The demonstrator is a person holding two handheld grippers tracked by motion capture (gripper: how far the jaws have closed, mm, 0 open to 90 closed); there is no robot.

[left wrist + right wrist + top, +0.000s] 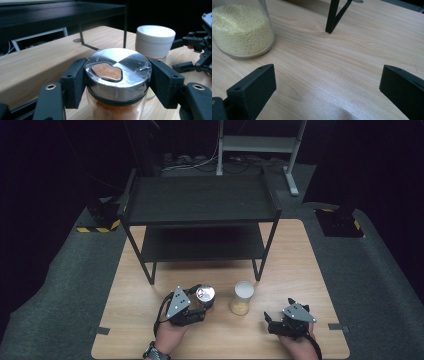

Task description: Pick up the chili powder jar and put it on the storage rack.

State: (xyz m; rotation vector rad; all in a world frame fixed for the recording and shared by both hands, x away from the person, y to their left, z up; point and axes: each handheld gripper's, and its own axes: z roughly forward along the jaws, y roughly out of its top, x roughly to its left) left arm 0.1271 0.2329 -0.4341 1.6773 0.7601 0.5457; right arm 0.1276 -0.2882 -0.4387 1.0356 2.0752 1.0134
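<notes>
1. the left gripper [117, 82] clamps the glass spice jar with a silver metal lid [117, 75] near the wooden table's [300, 270] front.
2. the right gripper [327, 87] rests wide, holding nothing.
3. next, probably lift the jar straight toward the black metal shelf [200, 200].

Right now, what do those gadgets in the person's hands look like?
Both are black. The left gripper and right gripper each carry a grey three-cornered plate on top. Their jaws are blocky black pads with small holes. A dark watch sits on the left wrist.
</notes>
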